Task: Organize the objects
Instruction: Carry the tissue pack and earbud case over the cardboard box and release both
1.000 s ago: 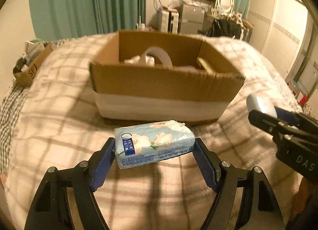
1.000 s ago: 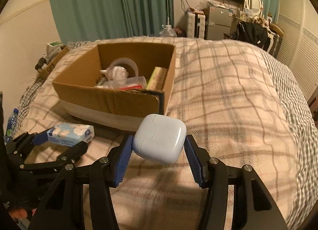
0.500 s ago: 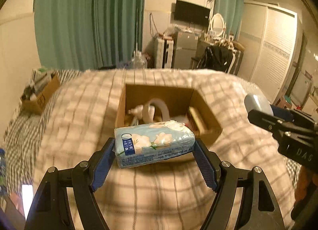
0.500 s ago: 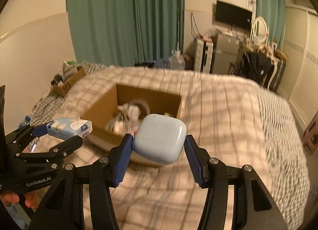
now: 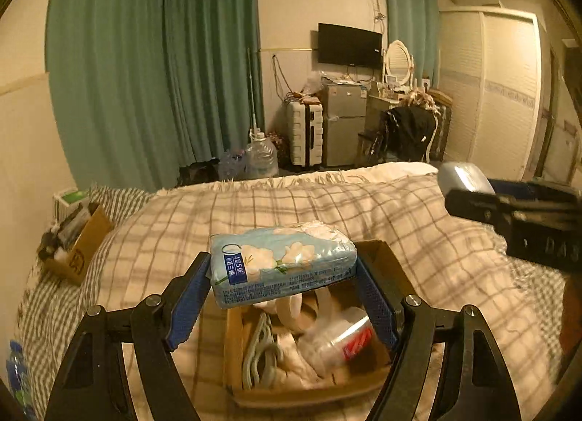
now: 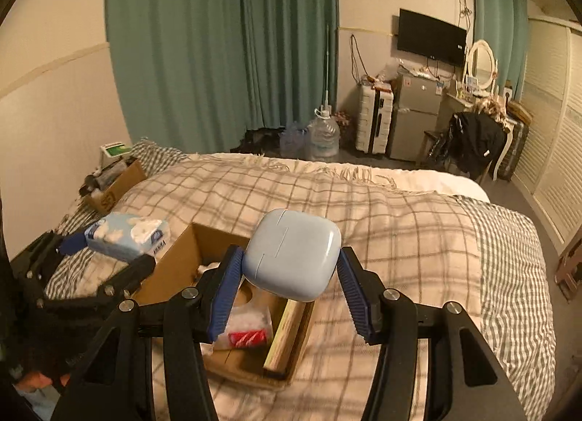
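My left gripper [image 5: 283,271] is shut on a light-blue floral tissue pack [image 5: 280,262] and holds it above the open cardboard box [image 5: 232,333] on the bed. The pack also shows in the right wrist view [image 6: 127,235]. My right gripper [image 6: 291,268] is shut on a pale-blue earbud case [image 6: 291,253], held above the same box [image 6: 174,257]. The case shows at the right of the left wrist view [image 5: 462,177]. The box holds a tape roll, plastic wrappers and a long gold-coloured box [image 6: 283,337].
The box rests on a plaid blanket [image 6: 400,224] covering the bed. A second small cardboard box [image 5: 80,242] with clutter sits at the bed's left edge. Beyond the bed are water jugs [image 6: 322,137], a suitcase, a small fridge and green curtains.
Both grippers have risen and moved forward over the box, each still holding its object. The box has dropped from ahead to beneath the fingers.
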The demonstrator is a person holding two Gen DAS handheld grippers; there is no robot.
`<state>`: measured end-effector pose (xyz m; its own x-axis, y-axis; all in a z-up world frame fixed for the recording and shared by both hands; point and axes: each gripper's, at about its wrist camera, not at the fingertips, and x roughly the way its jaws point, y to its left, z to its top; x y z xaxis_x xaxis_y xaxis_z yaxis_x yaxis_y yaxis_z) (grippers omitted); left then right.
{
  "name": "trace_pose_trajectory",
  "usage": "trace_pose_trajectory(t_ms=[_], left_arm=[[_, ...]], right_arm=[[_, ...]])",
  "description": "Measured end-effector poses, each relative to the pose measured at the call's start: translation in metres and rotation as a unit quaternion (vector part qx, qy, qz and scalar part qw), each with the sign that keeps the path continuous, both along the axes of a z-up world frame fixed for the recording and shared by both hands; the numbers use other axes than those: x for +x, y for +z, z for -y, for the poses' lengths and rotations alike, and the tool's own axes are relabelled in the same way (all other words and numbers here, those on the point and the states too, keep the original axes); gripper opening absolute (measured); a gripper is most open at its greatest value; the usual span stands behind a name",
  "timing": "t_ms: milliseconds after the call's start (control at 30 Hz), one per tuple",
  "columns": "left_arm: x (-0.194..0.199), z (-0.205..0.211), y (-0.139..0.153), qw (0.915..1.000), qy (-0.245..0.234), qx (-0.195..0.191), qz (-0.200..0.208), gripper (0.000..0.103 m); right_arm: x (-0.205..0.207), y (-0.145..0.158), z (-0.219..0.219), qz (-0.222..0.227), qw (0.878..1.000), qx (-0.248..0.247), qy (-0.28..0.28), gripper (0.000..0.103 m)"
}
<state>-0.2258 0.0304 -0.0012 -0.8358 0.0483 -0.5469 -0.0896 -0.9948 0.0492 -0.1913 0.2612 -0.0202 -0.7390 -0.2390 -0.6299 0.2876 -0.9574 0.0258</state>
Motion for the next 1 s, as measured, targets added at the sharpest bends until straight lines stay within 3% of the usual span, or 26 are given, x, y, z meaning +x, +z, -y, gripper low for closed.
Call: trace_pose_trajectory(t_ms=[233,500,633,700,767,800,1000], left_arm=[[-0.023,-0.005,-0.036,0.9990,-0.036,0.002,0.029,0.079],[-0.040,-0.001,-0.074,0.9969,-0.045,-0.003,0.065,0.079],[-0.043,0.005,-0.085,0.9951,-0.053,0.022,0.080,0.080],[-0.043,0.003,-0.089,0.9949,-0.052,0.019,0.084,0.085],[-0.042,0.003,-0.089,0.9959,-0.036,0.008,0.082,0.098],[-0.041,0.004,-0.087,0.9965,-0.030,0.007,0.077,0.101],[-0.032,0.006,-0.057,0.9982,-0.024,0.021,0.051,0.101]], right_arm=[[-0.036,-0.031,0.008,0.034,0.999,-0.007,0.003,0.053],[-0.076,-0.091,0.019,0.101,0.995,0.012,-0.002,0.053],[-0.083,-0.112,0.019,0.127,0.992,-0.006,0.002,0.054],[-0.083,-0.117,0.018,0.131,0.991,-0.015,0.004,0.060],[-0.080,-0.115,0.017,0.122,0.992,-0.023,0.002,0.072],[-0.079,-0.112,0.016,0.117,0.993,-0.027,-0.001,0.072],[-0.063,-0.074,0.013,0.078,0.997,-0.028,-0.007,0.075]])
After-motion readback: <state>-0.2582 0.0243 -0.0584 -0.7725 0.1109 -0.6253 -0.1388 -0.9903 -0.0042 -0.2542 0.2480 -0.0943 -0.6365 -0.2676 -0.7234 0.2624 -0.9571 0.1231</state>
